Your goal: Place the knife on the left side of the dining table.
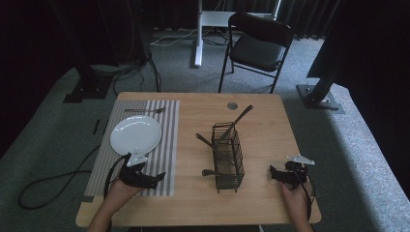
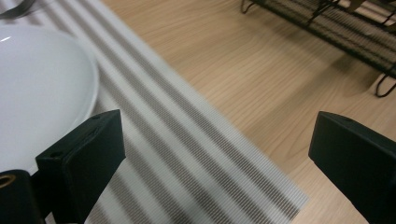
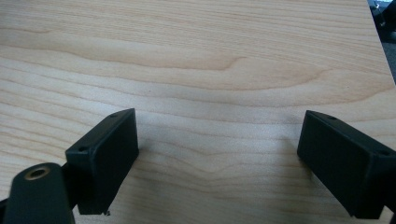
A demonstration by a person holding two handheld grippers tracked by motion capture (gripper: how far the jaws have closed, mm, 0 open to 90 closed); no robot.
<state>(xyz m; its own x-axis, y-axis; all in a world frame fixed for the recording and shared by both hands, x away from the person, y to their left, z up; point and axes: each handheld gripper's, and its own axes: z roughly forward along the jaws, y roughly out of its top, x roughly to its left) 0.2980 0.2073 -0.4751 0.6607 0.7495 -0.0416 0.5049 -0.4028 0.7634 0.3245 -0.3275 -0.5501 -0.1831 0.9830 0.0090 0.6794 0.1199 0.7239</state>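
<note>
Black left gripper (image 1: 153, 178) over placemat (image 1: 164, 145) near tabletop's front-left corner, right gripper (image 1: 274, 174) front-right; both jaws spread, empty.

The right tool (image 3: 217, 163) is hanging low over the counter (image 3: 201, 60), its two black jaws standing wide apart with nothing between them. Bare pale wood grain is running across between and beyond the jaws, with a darker swirl in the grain farther off. Each jaw is casting a faint shadow on the wood beside it. At the top right corner the counter's edge is showing, with dark floor (image 3: 385, 23) past it.
</note>
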